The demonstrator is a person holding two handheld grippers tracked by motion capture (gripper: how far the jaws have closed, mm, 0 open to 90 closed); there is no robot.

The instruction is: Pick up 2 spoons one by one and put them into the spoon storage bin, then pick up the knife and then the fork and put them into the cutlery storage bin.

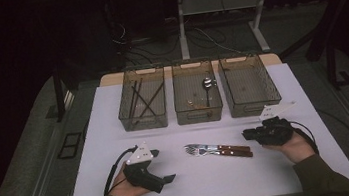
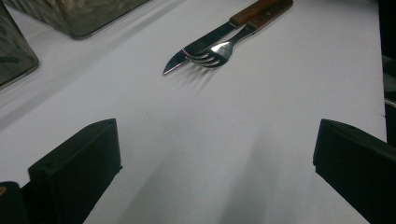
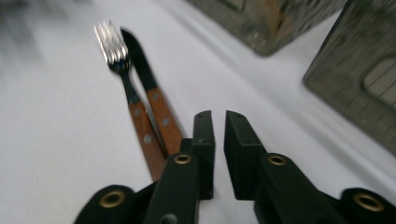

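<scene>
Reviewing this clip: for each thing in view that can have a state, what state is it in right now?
left gripper: open, nothing between the jaws.
right gripper: nearly shut, holding nothing, beside the handles.
fork: lying flat on the table, beside the knife.
knife: lying flat, untouched.
left bin: holds dark sticks.
middle bin: holds a spoon.
right bin: looks empty.

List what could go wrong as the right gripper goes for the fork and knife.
1. The fork and knife lie touching side by side, wooden handles together, so a grab at one may drag or lift the other.
2. The right gripper has its jaws nearly shut with nothing between them, beside the handle ends; pushed on like this, it would likely shove the cutlery rather than grip it.
3. The left gripper rests open, apart from the cutlery, so nothing steadies it.
</scene>
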